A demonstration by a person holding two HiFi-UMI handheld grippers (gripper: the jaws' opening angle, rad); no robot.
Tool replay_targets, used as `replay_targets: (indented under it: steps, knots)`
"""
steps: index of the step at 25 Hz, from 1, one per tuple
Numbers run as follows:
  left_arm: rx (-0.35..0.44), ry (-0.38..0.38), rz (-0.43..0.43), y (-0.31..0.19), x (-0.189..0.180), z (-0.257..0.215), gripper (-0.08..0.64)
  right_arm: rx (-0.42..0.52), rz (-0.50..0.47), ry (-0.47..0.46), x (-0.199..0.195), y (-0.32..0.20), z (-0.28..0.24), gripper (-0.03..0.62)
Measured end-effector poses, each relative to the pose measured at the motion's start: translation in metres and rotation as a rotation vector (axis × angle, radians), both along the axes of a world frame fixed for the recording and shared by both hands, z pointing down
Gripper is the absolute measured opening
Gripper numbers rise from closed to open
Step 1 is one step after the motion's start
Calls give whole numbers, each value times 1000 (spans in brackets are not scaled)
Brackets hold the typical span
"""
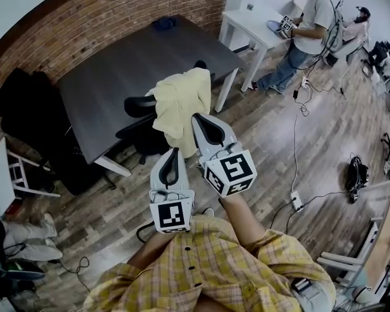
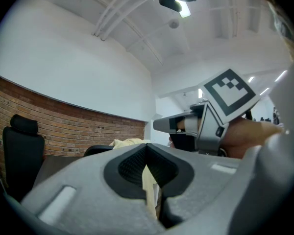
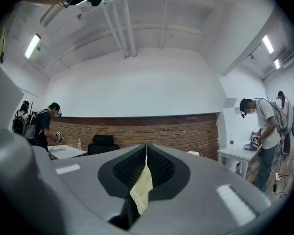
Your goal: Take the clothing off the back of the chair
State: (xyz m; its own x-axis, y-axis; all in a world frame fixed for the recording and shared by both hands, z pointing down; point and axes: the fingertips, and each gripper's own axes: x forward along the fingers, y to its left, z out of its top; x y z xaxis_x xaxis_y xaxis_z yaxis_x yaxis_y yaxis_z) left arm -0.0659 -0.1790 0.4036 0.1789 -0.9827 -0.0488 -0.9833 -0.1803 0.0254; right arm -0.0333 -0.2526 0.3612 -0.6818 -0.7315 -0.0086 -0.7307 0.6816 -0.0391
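Note:
A pale yellow garment (image 1: 179,99) hangs over the back of a black office chair (image 1: 138,104) at the edge of the dark table (image 1: 130,57). My left gripper (image 1: 173,151) is at the garment's lower hem, shut on a fold of the cloth (image 2: 149,187). My right gripper (image 1: 196,117) is higher, at the garment's right side, and is shut on a strip of the same cloth (image 3: 142,190). In the left gripper view the right gripper (image 2: 159,125) shows just ahead, beside the draped garment (image 2: 130,142). The chair's back is hidden under the cloth.
A second black chair (image 1: 23,103) stands at the left by the brick wall. A white table (image 1: 253,25) is at the back right, with a person (image 1: 309,31) standing beside it. Cables and a power strip (image 1: 296,201) lie on the wooden floor at the right.

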Motion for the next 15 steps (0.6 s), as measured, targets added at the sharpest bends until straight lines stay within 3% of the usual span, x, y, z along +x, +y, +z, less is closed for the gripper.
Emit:
replay_targets:
  steps: [15]
  knots:
    - [13,-17,-2,-7,0,-4,0,-25,-9,65,-15,-39,3,109]
